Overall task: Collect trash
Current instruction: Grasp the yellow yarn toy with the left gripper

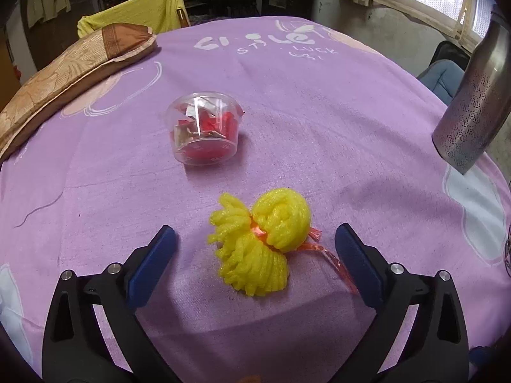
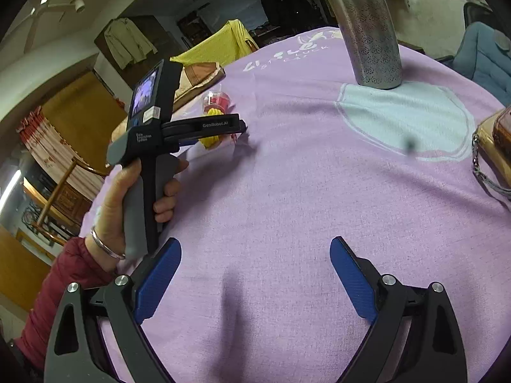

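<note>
- A person works a purple-clothed table with a handheld gripper in each hand; the left gripper has its blue-padded jaws spread wide, empty, and set low over the cloth.
- The foam net, a crumpled yellow bundle cinched at its waist by a strip of red tape, lies on the cloth squarely between those jaws, nearer the right-hand pad than the left, touching neither.
- Ahead of the jaws and a little to their left stands a clear cup, upright and already stuffed with red and foil wrappers, apart from the net.
- The net looks featherlight, soft and springy. It should crush readily under the pads and is unlikely to break, though it may bulge out or skid on the cloth if nipped at an edge.
- The likeliest hold is across the cinched waist, where the bundle is narrowest and firmest; the loose frilly end toward the left jaw would probably just fold away.
- The trailing tape runs toward the right jaw and could get pinched along with the foam.
- The right gripper hangs open too, jaws wide with only bare cloth between them, well away from the net.
- A patterned steel flask stands far beyond its jaws, and a hand grips the other tool off to their left.
</note>
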{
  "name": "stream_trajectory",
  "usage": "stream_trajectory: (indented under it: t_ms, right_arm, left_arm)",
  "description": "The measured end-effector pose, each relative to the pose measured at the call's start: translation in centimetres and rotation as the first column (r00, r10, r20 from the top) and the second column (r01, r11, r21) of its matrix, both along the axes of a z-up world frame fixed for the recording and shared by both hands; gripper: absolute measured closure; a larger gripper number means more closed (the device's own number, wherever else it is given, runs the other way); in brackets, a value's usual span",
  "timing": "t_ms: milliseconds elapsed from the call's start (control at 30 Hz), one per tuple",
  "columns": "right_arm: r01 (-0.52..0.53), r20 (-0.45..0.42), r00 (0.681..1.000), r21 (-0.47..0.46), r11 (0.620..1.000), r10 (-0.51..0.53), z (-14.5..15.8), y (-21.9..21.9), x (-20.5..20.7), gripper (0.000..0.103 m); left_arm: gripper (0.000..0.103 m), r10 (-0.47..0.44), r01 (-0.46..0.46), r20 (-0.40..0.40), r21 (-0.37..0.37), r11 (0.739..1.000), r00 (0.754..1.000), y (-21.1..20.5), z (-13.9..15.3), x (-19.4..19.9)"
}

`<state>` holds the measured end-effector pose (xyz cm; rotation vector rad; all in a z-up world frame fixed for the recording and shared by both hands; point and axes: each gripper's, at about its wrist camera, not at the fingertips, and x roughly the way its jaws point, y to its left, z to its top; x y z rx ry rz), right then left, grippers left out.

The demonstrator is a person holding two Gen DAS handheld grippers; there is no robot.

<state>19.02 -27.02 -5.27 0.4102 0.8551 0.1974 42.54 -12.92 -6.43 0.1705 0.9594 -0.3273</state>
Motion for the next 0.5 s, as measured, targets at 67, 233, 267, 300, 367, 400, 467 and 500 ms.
stream_trajectory:
  t_ms: [67, 233, 267, 300, 367, 400, 467, 500]
  right_arm:
    - [-0.001, -0.003, 1.0, -0.02, 1.0, 0.001, 0.04, 0.25, 0.0, 0.01]
    - [-0.003, -0.01, 1.0, -0.047, 0.999, 0.003, 0.04, 0.59, 0.07, 0.01]
    - [-0.003, -0.011, 1.0, -0.05, 0.999, 0.003, 0.04, 0.61, 0.09, 0.01]
    - [-0.003, -0.011, 1.0, -0.052, 0.999, 0.003, 0.03, 0.65, 0.08, 0.01]
    - [-0.004, -0.013, 1.0, -0.06, 0.998, 0.003, 0.03, 0.75, 0.11, 0.01]
    - [-0.003, -0.014, 1.0, -0.065, 0.998, 0.003, 0.02, 0.8, 0.13, 0.01]
    - [-0.003, -0.015, 1.0, -0.072, 0.997, 0.002, -0.02, 0.87, 0.13, 0.01]
    - [-0.003, -0.015, 1.0, -0.074, 0.997, 0.002, -0.01, 0.86, 0.1, 0.01]
  left_arm:
    - [0.006, 0.0, 0.0, 0.0, 0.001, 1.0, 1.0, -0.02, 0.01, 0.09]
    - [0.006, 0.0, 0.0, 0.001, 0.002, 1.0, 1.0, -0.02, -0.01, 0.12]
    - [0.007, 0.0, 0.0, 0.002, 0.003, 1.0, 1.0, -0.01, -0.01, 0.12]
    - [0.007, -0.002, 0.002, 0.003, 0.001, 1.0, 1.0, -0.01, 0.01, 0.13]
    - [0.017, -0.015, 0.015, 0.009, -0.008, 1.0, 1.0, -0.06, 0.13, 0.03]
    - [0.02, -0.024, 0.024, 0.015, -0.01, 1.0, 1.0, -0.15, 0.21, -0.11]
    - [0.043, -0.047, 0.048, 0.03, -0.024, 0.999, 0.998, -0.29, 0.47, -0.52]
    - [0.049, -0.05, 0.051, 0.041, -0.024, 0.998, 0.998, -0.21, 0.63, -0.74]
